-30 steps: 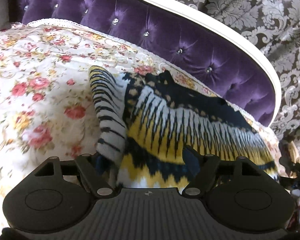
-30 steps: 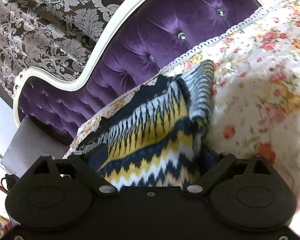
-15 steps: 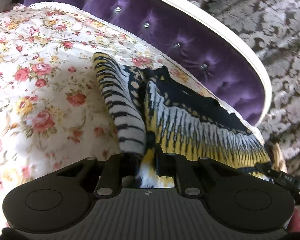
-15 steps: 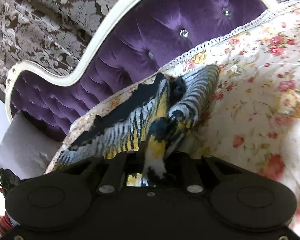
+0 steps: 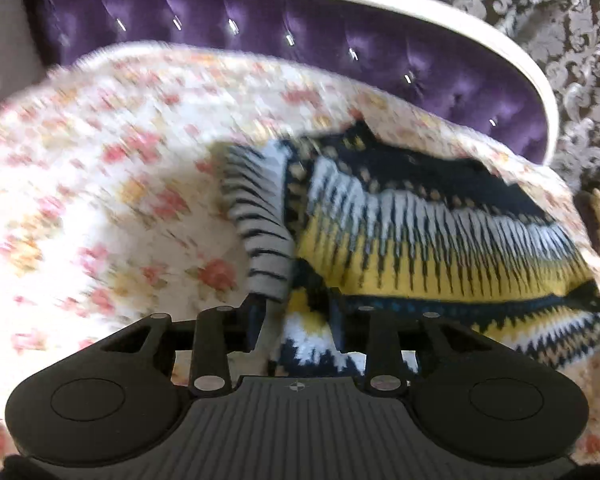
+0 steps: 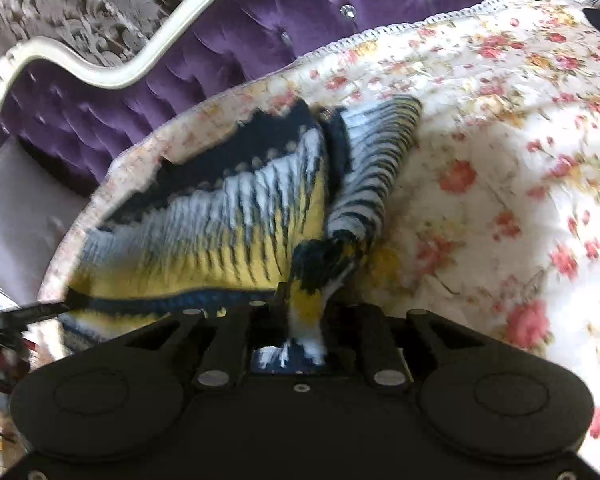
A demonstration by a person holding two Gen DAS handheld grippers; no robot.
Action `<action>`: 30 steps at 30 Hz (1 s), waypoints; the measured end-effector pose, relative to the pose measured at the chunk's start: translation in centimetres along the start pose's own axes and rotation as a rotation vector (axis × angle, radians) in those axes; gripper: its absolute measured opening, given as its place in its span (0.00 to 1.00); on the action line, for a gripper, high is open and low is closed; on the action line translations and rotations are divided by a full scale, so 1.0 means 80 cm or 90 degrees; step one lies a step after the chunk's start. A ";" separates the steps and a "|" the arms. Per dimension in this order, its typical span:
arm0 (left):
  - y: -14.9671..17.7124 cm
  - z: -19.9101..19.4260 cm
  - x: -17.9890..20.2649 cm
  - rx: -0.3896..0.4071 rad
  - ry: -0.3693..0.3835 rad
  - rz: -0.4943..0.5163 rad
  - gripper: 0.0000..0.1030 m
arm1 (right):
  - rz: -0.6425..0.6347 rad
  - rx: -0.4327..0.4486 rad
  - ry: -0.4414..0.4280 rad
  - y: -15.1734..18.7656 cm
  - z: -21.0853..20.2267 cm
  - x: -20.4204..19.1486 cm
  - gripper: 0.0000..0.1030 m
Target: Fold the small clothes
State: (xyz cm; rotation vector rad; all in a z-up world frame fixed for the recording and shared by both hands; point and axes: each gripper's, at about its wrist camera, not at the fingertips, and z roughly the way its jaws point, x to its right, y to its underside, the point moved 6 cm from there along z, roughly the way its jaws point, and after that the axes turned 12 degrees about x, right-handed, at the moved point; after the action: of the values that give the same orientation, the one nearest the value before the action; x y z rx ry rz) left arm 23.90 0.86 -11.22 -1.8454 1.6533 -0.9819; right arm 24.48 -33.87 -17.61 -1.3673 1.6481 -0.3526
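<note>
- Patterned knit sweater (image 5: 412,240), navy, white and yellow, spread on a floral bedspread (image 5: 112,184) close to the bed's head edge.
- Striped sleeve (image 5: 260,232) folded along the sweater's side, toward the open middle of the bedspread.
- Left gripper (image 5: 296,320) low in its own view, jaws opening, with the sweater's zigzag hem bunched between them; pads seemingly in contact with the knit, though motion blur softens the detail.
- Right gripper (image 6: 304,320) low in its own view, jaws opening a little, still pinched on a gathered fold of the yellow and navy hem, lifted clear of the bedspread.
- Hem stretched between the two grippers, the rest of the sweater flat on the bedspread.
- Purple tufted headboard (image 6: 236,44) with a cream frame just beyond the bedspread's lace-trimmed edge.
- Grey damask wall covering (image 5: 572,52) behind the headboard.
- No containers anywhere in view.
</note>
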 end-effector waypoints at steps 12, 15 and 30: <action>-0.051 0.003 0.163 0.105 0.059 0.124 0.65 | -0.015 0.069 0.016 0.008 -0.027 0.003 0.82; -0.041 0.036 0.197 0.080 0.059 0.150 0.66 | -0.012 0.078 0.013 0.009 -0.028 0.004 0.83; -0.010 0.128 0.192 -0.007 0.009 0.161 0.78 | -0.053 0.085 -0.022 0.019 -0.028 -0.007 1.00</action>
State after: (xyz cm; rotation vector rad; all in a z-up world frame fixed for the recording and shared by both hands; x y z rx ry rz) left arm 32.54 -15.23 -14.03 -1.5883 1.8490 -0.8808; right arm 21.74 -33.55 -17.28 -1.3357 1.5155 -0.4771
